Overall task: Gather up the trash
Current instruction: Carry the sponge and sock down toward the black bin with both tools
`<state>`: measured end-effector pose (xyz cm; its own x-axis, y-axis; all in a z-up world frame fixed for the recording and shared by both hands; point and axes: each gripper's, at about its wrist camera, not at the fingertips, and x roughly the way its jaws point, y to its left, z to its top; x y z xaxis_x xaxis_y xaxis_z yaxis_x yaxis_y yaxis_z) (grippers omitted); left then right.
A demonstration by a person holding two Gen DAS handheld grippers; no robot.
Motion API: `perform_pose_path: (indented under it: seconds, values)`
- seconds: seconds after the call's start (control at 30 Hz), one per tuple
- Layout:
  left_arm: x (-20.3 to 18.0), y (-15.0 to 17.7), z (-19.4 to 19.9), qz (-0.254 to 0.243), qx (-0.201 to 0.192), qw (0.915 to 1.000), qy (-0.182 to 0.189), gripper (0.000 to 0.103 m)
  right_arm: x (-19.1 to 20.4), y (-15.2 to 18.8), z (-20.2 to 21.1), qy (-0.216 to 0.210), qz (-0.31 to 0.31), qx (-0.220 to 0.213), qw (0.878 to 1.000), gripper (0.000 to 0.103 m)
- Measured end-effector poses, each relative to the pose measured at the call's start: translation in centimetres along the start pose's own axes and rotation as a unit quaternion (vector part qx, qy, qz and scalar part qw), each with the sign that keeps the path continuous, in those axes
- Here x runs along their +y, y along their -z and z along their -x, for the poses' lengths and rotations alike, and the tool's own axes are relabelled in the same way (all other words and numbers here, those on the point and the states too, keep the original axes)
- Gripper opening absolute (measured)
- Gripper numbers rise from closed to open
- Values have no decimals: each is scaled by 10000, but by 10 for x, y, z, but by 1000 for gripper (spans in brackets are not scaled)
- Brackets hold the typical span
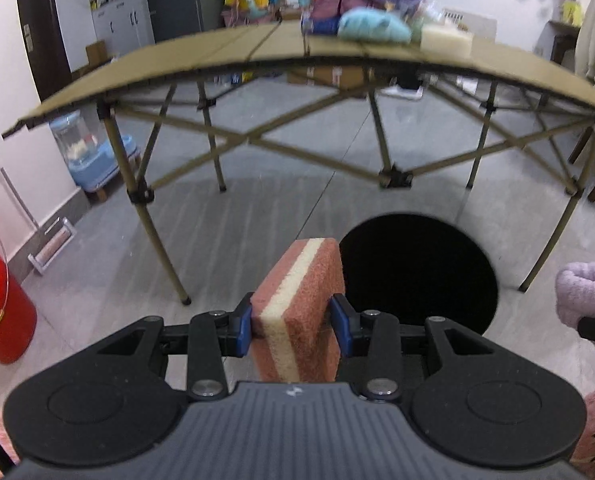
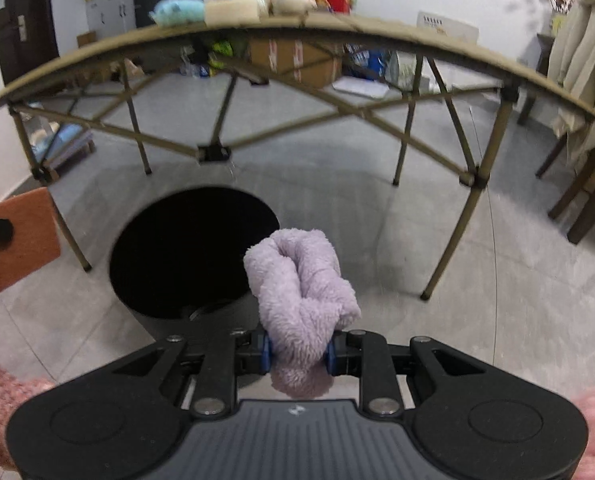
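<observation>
We see the left gripper (image 1: 295, 326) pinching an orange sponge (image 1: 299, 308) and the right gripper (image 2: 299, 350) pinching a lilac fleece cloth (image 2: 301, 292), the black bin (image 1: 417, 268) at one o'clock of the sponge.

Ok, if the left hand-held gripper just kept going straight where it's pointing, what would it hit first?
Probably the grey floor beside the black bin, near the folding table legs. The left hand-held gripper, holding the sponge, aims left of the bin's opening, though depth is unclear.
</observation>
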<state>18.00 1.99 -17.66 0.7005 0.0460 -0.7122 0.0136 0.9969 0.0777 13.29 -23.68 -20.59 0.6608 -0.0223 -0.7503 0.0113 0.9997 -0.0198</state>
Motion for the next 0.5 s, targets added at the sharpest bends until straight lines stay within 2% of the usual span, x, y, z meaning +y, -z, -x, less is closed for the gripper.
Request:
perform_pose_path:
  seconds: [0.13,0.3,0.5]
  values:
    - [3,2,-18,54,356,9993,-66,39,-11,7,-22,112,-138,206,9996,23]
    - [2,-2,-20,91,520,9985,-143,39,-23,5,-40,198,-319,362,9986,23]
    - [0,-9,-31,130,744,9967,-287,39,-26,-7,-52,251,-360,279,9986,23]
